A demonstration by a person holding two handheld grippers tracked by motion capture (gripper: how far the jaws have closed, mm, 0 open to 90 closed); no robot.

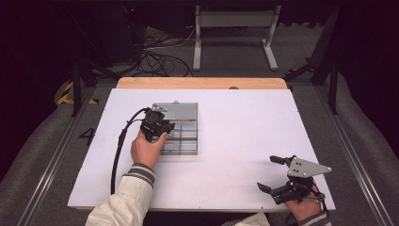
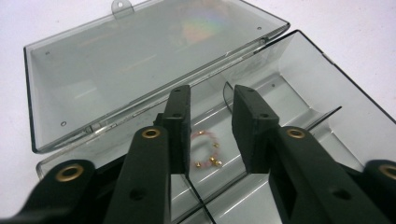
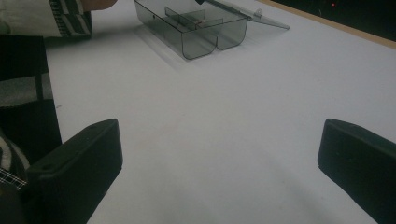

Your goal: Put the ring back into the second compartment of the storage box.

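Observation:
A clear grey compartment box (image 1: 186, 134) lies on the white board with its lid (image 2: 140, 60) swung open and flat behind it. A small pink bracelet with gold beads (image 2: 206, 150) rests on the floor of one compartment. My left gripper (image 2: 212, 98) hangs over that compartment, open, jaws a little apart on either side of the bracelet and above it, gripping nothing. In the high view the left gripper (image 1: 162, 128) sits at the box's left half. My right gripper (image 1: 268, 173) stands wide open near the board's front right corner, holding nothing. The box (image 3: 201, 28) is far from it.
The white board (image 1: 244, 141) covers a wooden table whose far edge (image 1: 202, 83) shows. A light sleeve with striped cuff (image 3: 28, 60) lies left in the right gripper view. A metal stand (image 1: 234, 33) and cables sit on the floor beyond.

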